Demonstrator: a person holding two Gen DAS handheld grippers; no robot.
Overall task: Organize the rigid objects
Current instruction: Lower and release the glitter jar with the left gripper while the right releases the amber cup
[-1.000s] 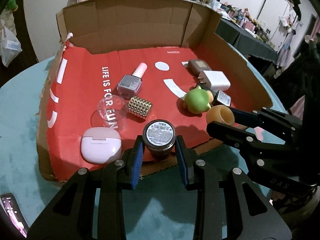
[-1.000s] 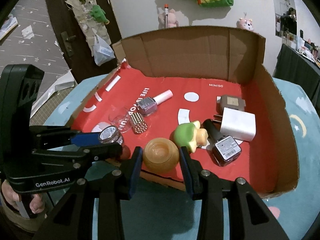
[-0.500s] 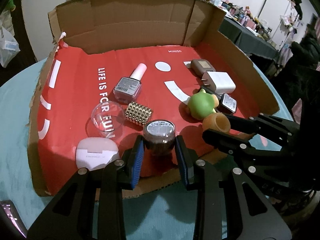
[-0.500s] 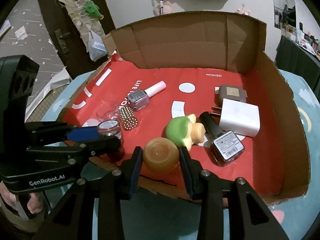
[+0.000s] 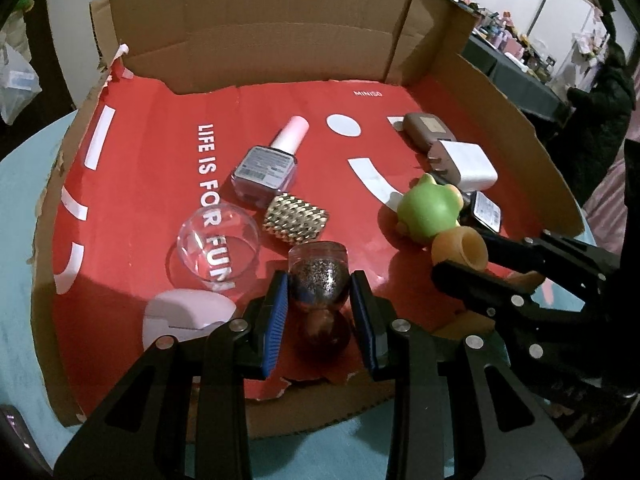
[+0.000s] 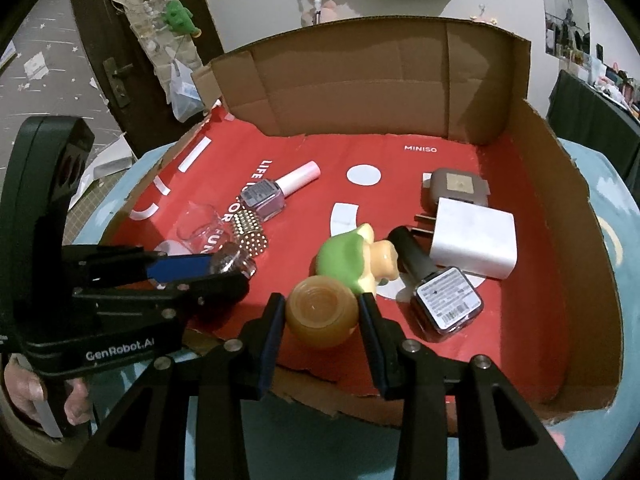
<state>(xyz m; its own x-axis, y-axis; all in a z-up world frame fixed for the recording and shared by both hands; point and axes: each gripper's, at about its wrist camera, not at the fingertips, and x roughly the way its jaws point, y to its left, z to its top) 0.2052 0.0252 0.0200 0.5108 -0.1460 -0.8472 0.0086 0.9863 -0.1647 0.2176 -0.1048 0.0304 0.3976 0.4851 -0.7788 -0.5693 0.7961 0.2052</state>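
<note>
Both sets of fingers are clamped on something right now. Left gripper [image 5: 318, 300] has its blue pads [image 5: 276, 316] squeezing a small glitter jar [image 5: 318, 280], held over the near edge of the red liner, with a dark reddish reflection or shadow right under it. Right gripper [image 6: 322, 320] is pinching a little amber pot [image 6: 322, 312], also near the front edge of the cardboard tray [image 6: 360, 80]. You can see that pot [image 5: 460, 246] from the left camera too, sitting just beside the green frog toy [image 5: 430, 210], maybe touching it, hard to say.

Everything else is lying on the red liner [image 5: 160, 140] inside the tray. Lilac nail polish bottle [image 5: 266, 166] with a pink cap is on its side around the middle, and a gold studded block [image 5: 294, 220] sits right below it, looks like touching. Clear plastic dome [image 5: 218, 242] is to the left of the block, over the white lettering. White earbuds case [image 5: 186, 314] is at the front left, just beside the left gripper's finger. Over on the right: a white charger plug [image 6: 474, 242], a brown case [image 6: 456, 188] behind it, and a dark nail polish bottle [image 6: 440, 296] lying with its label up, its cap near the frog.

Tray sits on a teal surface [image 6: 320, 440], and a person's hand [image 6: 40, 396] shows at the lower left of the right camera, gripping the left tool's handle
</note>
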